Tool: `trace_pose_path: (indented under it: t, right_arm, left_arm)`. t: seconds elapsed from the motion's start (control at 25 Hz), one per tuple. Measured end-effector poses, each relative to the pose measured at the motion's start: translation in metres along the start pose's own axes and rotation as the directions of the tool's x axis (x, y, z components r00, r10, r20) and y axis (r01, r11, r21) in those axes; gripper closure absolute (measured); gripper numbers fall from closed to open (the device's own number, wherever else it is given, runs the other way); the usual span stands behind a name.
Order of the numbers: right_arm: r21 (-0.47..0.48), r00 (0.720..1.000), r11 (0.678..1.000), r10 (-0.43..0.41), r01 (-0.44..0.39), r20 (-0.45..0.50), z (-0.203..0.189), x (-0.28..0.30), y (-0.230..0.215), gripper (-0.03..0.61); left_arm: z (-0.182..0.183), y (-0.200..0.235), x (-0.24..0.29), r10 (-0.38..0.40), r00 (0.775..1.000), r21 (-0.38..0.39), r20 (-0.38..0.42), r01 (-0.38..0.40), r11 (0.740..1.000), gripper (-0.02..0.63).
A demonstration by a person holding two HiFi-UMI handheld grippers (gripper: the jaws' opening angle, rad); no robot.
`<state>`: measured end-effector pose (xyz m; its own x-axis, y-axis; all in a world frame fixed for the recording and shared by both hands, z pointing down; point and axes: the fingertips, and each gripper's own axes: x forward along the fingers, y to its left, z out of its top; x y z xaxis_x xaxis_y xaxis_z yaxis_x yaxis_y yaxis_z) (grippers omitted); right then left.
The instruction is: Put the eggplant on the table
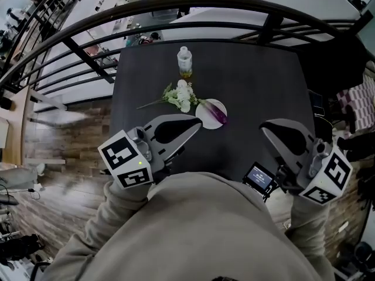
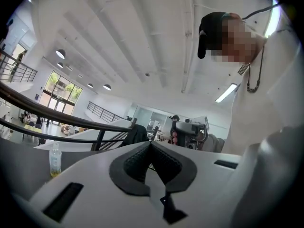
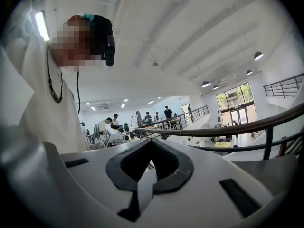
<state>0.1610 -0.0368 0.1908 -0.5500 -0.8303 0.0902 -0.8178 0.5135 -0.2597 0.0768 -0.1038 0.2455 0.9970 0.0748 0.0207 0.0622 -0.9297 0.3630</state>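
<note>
A purple eggplant (image 1: pixel 218 115) lies on a small white plate (image 1: pixel 204 110) near the middle of the dark table (image 1: pixel 258 81). My left gripper (image 1: pixel 196 122) is held close to my chest at the table's near edge, shut and empty, its tip just left of the plate. My right gripper (image 1: pixel 263 127) is also shut and empty, to the right of the plate and apart from it. In the left gripper view the left gripper (image 2: pixel 151 144) has its jaws closed tip to tip on nothing. The right gripper (image 3: pixel 151 140) in its own view looks the same. Neither gripper view shows the eggplant.
A bunch of white flowers (image 1: pixel 180 96) lies just left of the plate. Behind it stands a plastic bottle (image 1: pixel 184 61), seen too as the bottle (image 2: pixel 55 159) from the left gripper. A dark railing (image 1: pixel 176 7) curves behind the table. A small lit screen (image 1: pixel 259 178) sits at the near edge.
</note>
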Motion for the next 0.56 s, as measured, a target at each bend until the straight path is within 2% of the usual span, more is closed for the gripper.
trace_pose_path:
  t: [0.56]
  right_arm:
    - [-0.015, 1.000, 1.000, -0.014, 0.014, -0.010, 0.018, 0.002, 0.002, 0.563]
  left_arm:
    - [-0.005, 0.008, 0.000, -0.016, 0.999, -0.025, -0.029, 0.015, 1.000, 0.607]
